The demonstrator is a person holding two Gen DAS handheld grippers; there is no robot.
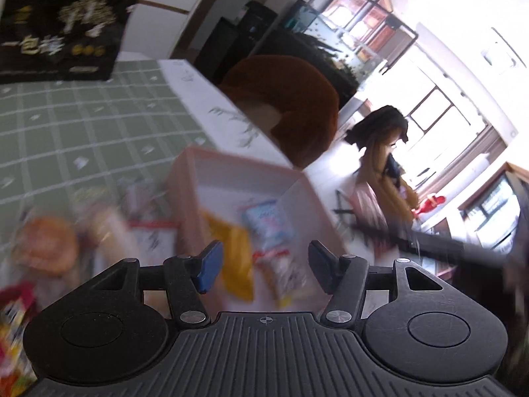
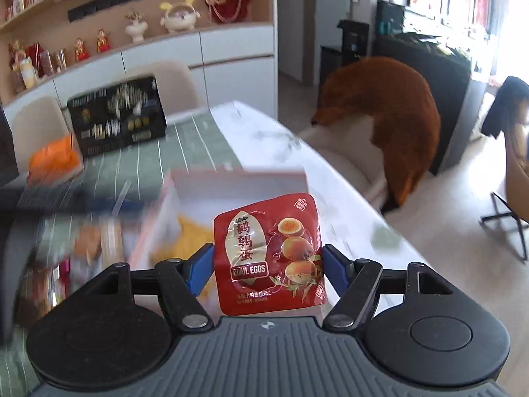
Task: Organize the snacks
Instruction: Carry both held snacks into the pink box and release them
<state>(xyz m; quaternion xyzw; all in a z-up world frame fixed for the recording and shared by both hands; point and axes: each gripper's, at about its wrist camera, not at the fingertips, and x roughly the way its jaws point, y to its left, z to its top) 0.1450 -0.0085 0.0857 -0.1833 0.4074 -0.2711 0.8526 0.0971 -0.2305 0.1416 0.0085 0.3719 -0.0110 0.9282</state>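
My right gripper [image 2: 268, 264] is shut on a red quail eggs packet [image 2: 267, 254], held upright in the air just short of the pink box [image 2: 238, 178]. My left gripper [image 1: 263, 266] is open and empty, above the near side of the pink box [image 1: 195, 178]. Inside the box lie a yellow packet [image 1: 234, 258] and a light blue and white packet [image 1: 271, 228]. The yellow packet also shows in the right wrist view [image 2: 188, 241]. More snacks lie blurred left of the box: a round orange one [image 1: 46, 244] and a red and yellow one [image 1: 13, 324].
A black snack bag [image 1: 59, 29] stands at the table's far end on the green checked cloth [image 1: 82, 125]. An orange packet [image 2: 53, 162] lies near it. A brown plush [image 2: 380, 115] sits on a chair past the table's right edge. A person sits by the window.
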